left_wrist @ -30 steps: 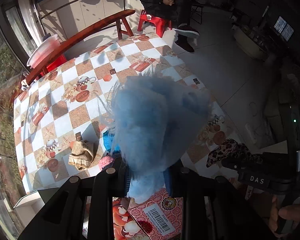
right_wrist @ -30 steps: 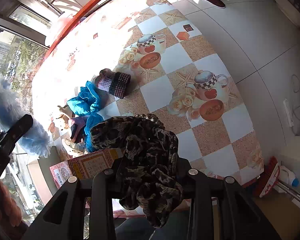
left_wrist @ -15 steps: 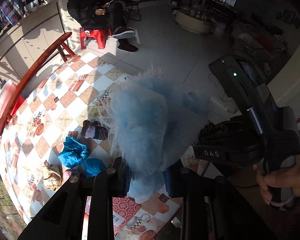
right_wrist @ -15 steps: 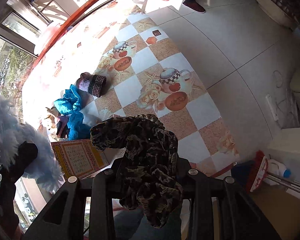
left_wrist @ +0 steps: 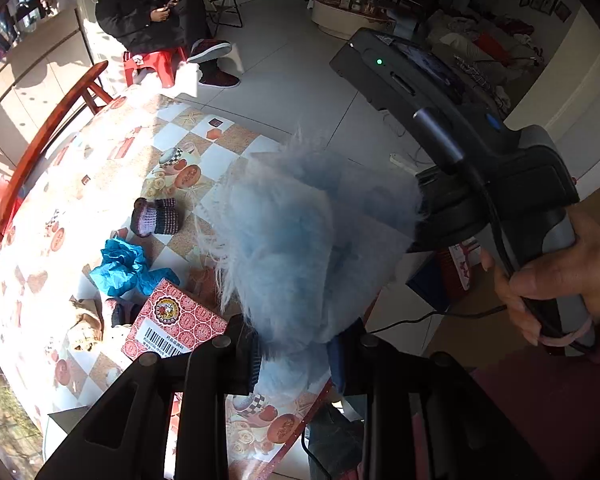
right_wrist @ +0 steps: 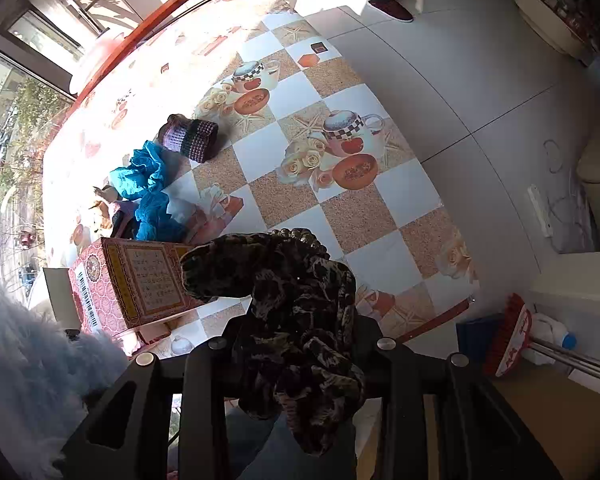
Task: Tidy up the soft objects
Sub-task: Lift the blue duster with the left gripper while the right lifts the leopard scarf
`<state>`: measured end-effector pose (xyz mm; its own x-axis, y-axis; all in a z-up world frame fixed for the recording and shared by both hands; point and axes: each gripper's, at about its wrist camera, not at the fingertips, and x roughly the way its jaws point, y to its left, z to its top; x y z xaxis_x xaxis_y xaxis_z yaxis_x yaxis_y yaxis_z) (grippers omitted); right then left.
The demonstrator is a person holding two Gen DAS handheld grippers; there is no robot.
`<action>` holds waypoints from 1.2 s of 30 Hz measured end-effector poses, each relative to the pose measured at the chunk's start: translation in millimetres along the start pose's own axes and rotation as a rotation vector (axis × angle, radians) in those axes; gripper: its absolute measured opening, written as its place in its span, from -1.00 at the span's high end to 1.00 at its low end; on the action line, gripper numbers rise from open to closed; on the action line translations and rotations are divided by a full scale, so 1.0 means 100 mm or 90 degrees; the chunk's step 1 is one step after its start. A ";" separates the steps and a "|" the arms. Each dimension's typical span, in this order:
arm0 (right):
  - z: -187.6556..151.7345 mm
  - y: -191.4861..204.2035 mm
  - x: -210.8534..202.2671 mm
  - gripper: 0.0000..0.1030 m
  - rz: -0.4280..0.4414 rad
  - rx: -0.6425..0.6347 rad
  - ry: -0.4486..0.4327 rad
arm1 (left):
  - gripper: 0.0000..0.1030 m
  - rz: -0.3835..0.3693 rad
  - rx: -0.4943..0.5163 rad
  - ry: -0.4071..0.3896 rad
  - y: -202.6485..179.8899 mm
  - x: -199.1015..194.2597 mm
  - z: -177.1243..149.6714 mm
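My left gripper [left_wrist: 296, 356] is shut on a fluffy light-blue item [left_wrist: 296, 240] and holds it above the near table edge; its fur also shows in the right wrist view [right_wrist: 24, 364]. My right gripper [right_wrist: 300, 344] is shut on a dark leopard-print cloth [right_wrist: 296, 304], also held above the table's near edge. On the checkered tablecloth [right_wrist: 340, 208] lie a purple knitted piece [right_wrist: 190, 138], a crumpled bright-blue cloth [right_wrist: 146, 184] and a tan soft item [left_wrist: 85, 322]. A red patterned box [right_wrist: 136, 280] stands beside them.
A wooden chair back [left_wrist: 48, 132] runs along the table's far side. A person on a red stool [left_wrist: 156, 12] sits beyond the table. A broom and bottle [right_wrist: 516, 336] lie on the floor at the right.
Both grippers have pulled back toward the near edge of the table with their loads. The box and the soft pile now sit closer in view.
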<state>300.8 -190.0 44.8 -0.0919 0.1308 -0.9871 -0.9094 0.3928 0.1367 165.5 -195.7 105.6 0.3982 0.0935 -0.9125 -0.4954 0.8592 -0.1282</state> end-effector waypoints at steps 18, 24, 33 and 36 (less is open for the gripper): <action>-0.54 0.78 0.11 0.31 0.035 -0.179 0.048 | 0.43 0.067 -0.100 -0.013 0.46 -0.43 -0.86; -0.68 1.15 0.10 0.31 0.050 -0.265 0.054 | 0.43 0.095 -0.170 -0.021 0.69 -0.57 -1.11; -0.81 1.68 -0.08 0.31 0.078 -0.382 0.049 | 0.43 0.149 -0.264 -0.043 1.02 -0.80 -1.41; -0.85 1.87 -0.15 0.31 0.089 -0.414 0.042 | 0.43 0.166 -0.295 -0.047 1.11 -0.86 -1.53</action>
<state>97.8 -196.0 78.4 -0.2322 0.0767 -0.9697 -0.9448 -0.2548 0.2061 -42.1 -185.8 110.6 0.2622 0.3236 -0.9091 -0.8669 0.4928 -0.0746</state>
